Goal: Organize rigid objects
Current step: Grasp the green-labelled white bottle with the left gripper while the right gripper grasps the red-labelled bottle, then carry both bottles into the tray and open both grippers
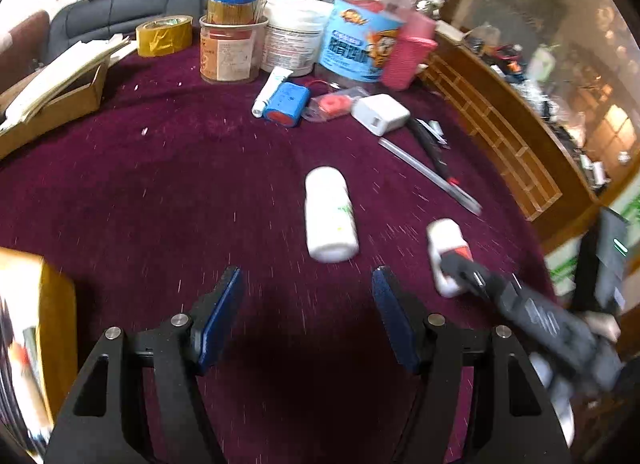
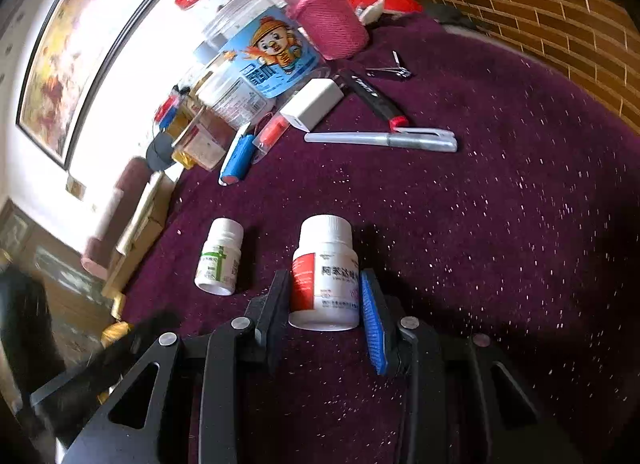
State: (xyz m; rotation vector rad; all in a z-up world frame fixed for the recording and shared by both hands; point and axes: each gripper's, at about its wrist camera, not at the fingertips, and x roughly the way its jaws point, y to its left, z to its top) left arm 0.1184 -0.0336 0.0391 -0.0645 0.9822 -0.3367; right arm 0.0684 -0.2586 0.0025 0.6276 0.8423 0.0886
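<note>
- Two white pill bottles stand on the maroon tabletop (image 2: 500,204).
- Right hand-held gripper (image 2: 326,296) clamps the red-labelled pill bottle (image 2: 326,276).
- Green-cross pill bottle (image 2: 219,258) stands at its 9 o'clock.
- Left hand-held gripper (image 1: 306,284) gapes wide, holding nothing.

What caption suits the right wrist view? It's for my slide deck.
Right gripper clamps a red-labelled pill bottle upright on the purple cloth, beside a green-labelled bottle.

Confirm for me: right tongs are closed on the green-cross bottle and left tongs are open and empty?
Not quite. The right tongs grip the red-labelled bottle; the green-cross bottle stands free beside it, per the right wrist view. The left tongs are open and empty.
</note>
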